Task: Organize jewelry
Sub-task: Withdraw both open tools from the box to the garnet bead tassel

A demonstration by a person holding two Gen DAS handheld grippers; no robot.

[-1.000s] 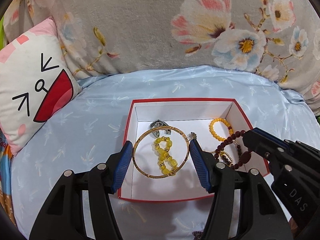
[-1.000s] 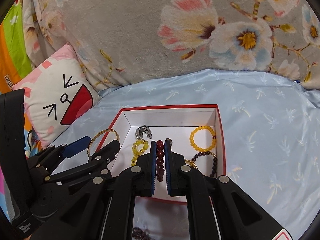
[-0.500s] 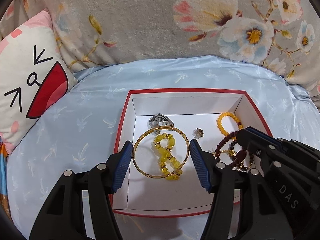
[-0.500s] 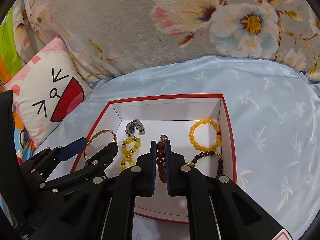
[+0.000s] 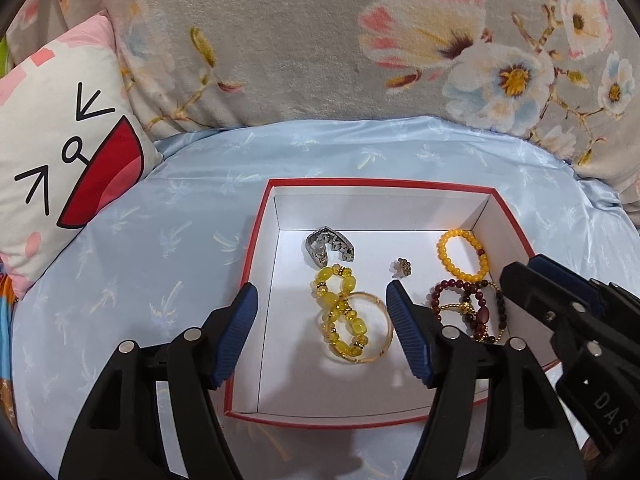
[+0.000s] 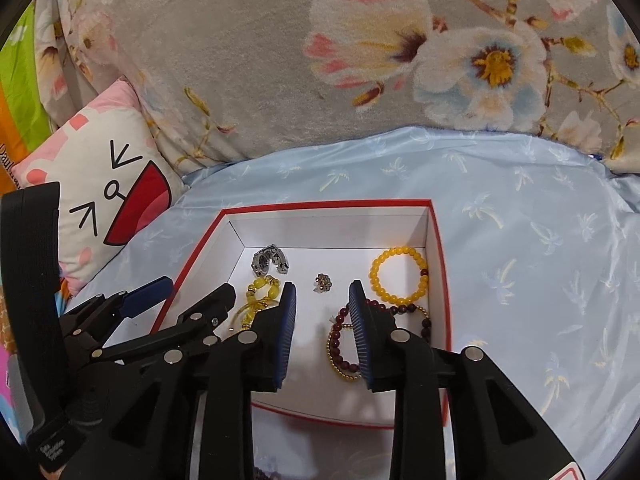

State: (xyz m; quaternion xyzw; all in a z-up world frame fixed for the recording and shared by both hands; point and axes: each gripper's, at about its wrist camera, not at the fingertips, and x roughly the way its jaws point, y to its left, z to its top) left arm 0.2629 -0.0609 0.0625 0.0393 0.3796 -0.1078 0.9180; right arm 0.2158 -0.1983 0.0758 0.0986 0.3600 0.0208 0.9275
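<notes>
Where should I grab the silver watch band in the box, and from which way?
Grip the silver watch band across its arched top, coming straight down from above. It lies curled in a horseshoe near the back left corner of the red-rimmed box, apart from the yellow chunky bead bracelet in front, so one finger probably fits inside the arch and one outside. The walls likely block a sideways approach.

Glossy yellow bead bracelet (image 5: 340, 312), shiny metal watch band (image 5: 330, 245), matt cardboard box (image 5: 256, 252).

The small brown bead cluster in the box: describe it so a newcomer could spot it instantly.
Find the red-rimmed white box on the blue sheet. On its floor, between the silver watch band and the orange bead bracelet, lies a bead cluster. It is the smallest piece and the only one that forms no ring.
</notes>
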